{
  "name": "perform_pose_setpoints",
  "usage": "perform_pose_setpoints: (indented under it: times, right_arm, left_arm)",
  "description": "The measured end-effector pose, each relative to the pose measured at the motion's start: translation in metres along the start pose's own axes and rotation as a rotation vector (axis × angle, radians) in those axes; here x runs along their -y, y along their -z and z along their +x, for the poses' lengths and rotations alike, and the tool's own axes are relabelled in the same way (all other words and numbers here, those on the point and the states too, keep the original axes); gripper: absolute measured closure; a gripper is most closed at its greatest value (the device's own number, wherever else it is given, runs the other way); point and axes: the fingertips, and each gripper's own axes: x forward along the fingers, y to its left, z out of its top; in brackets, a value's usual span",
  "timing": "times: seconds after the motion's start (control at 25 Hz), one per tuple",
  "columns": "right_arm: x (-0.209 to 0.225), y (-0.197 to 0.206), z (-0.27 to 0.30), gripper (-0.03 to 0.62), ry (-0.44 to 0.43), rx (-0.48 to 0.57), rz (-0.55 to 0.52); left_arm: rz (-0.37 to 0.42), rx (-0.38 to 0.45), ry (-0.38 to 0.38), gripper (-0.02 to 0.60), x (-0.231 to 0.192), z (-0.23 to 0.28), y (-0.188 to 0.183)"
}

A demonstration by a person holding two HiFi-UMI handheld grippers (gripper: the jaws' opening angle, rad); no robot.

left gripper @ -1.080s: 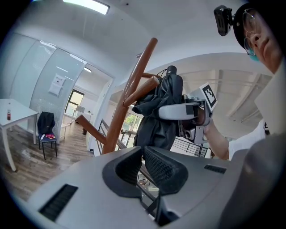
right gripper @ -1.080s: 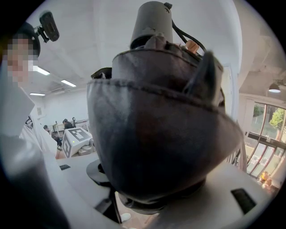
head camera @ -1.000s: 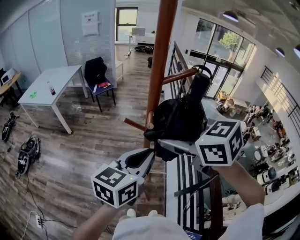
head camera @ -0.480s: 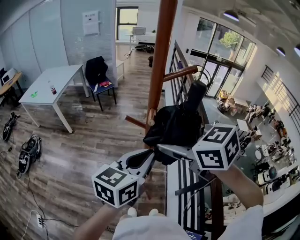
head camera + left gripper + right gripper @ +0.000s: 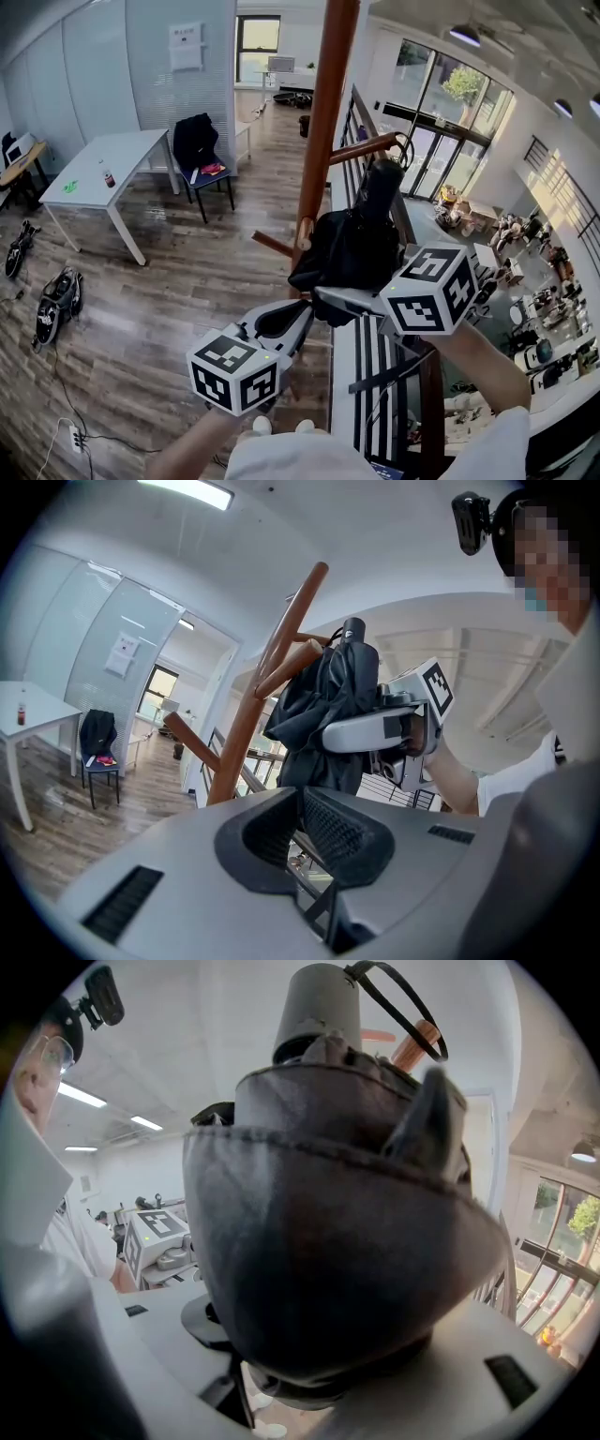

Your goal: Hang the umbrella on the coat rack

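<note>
Head view: right hand-held gripper clamps umbrella, coat rack pole alongside; left hand-held gripper closed, empty

Dead centre of the head view, the coat rack runs up out of the top of the frame, and the umbrella sits just right of it, its upper end right under the peg jutting right. The right gripper reaches in from the lower right with the umbrella between its jaws; the left gripper sits bottom centre, just below. A table lies far left, a chair just right of it.
</note>
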Motion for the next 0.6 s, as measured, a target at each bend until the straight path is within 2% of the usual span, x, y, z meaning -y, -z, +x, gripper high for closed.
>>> perform_pose_setpoints:
  times: [0.6]
  right_arm:
    - [-0.011, 0.009, 0.005, 0.276, -0.037, -0.064, -0.044]
  left_arm:
    - [-0.014, 0.005, 0.001, 0.545, 0.001, -0.006, 0.007]
